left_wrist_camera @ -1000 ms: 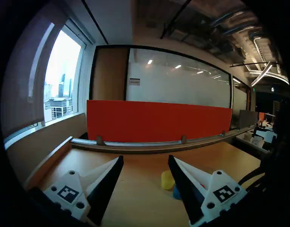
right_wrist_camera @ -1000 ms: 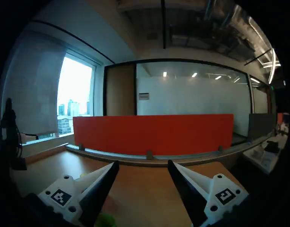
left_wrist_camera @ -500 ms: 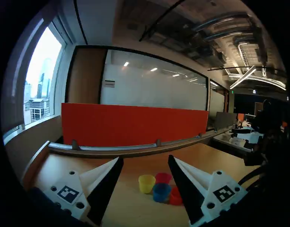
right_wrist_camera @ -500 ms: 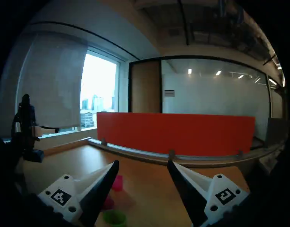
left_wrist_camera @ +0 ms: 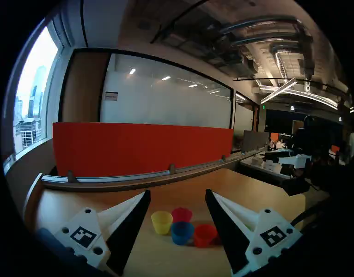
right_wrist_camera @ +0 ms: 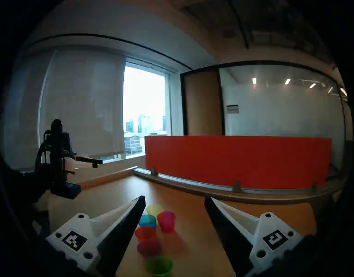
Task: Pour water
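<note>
Left gripper view: the left gripper [left_wrist_camera: 177,194], agape and empty, has swung right; small coloured plastic cups [left_wrist_camera: 182,232] now sit near, centred between its fingers. Right gripper view: the right gripper [right_wrist_camera: 173,199], also agape, turned left onto them. Still approaching; nothing grasped.

No legible text showing: only coded markers and one blurred sign.
Left gripper [left_wrist_camera: 177,191] is carrying two square black-and-white coded tags, left-finger tag [left_wrist_camera: 82,236] at 8 o'clock and right-finger tag [left_wrist_camera: 273,236] at 4 o'clock; both are showing block patterns, no letters or digits. Right gripper [right_wrist_camera: 173,198] is carrying the same kind, near-left tag [right_wrist_camera: 74,240] at 8 o'clock and near-right tag [right_wrist_camera: 275,239] at 4 o'clock, also pattern only. Small white wall sign [left_wrist_camera: 111,96] is sitting on the glass partition [left_wrist_camera: 177,106] at 10 o'clock in the left gripper view and at 2 o'clock in the right gripper view; a dark strip is running across it, wording too small to make out.
</note>
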The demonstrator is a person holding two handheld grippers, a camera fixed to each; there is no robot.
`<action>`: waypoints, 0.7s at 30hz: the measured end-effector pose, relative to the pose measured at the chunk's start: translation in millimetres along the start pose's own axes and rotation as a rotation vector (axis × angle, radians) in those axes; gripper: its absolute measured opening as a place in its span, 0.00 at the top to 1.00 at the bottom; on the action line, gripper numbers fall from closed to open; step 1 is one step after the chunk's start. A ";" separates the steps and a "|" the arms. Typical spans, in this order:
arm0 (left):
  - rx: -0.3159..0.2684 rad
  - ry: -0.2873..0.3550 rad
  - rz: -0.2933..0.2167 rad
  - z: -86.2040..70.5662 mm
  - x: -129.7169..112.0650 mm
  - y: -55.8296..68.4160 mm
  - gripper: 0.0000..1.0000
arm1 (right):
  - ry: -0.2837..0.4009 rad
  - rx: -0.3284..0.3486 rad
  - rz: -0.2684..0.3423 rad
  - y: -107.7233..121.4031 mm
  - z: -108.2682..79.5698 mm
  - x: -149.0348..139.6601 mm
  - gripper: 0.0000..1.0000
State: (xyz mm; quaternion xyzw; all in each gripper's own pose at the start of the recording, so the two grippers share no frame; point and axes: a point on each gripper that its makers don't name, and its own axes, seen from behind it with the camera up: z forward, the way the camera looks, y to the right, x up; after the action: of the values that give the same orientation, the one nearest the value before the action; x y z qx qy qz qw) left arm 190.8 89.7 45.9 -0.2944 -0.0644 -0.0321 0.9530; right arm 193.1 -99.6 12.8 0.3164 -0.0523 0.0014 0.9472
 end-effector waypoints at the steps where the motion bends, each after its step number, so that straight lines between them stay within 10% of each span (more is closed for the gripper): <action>1: -0.005 -0.002 0.000 1.0 0.3 -0.3 0.13 | -0.008 0.005 -0.008 -0.8 0.4 -1.8 0.01; 21: -0.123 -0.178 0.103 22.8 -42.3 4.1 0.13 | -0.188 0.118 -0.081 -21.0 -0.3 -38.6 0.01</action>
State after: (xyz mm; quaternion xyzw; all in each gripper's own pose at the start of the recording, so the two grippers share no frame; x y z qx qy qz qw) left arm 147.0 107.0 56.2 -0.3567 -0.1315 0.0394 0.9241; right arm 155.5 -115.1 -3.9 0.3724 -0.1281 -0.0636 0.9170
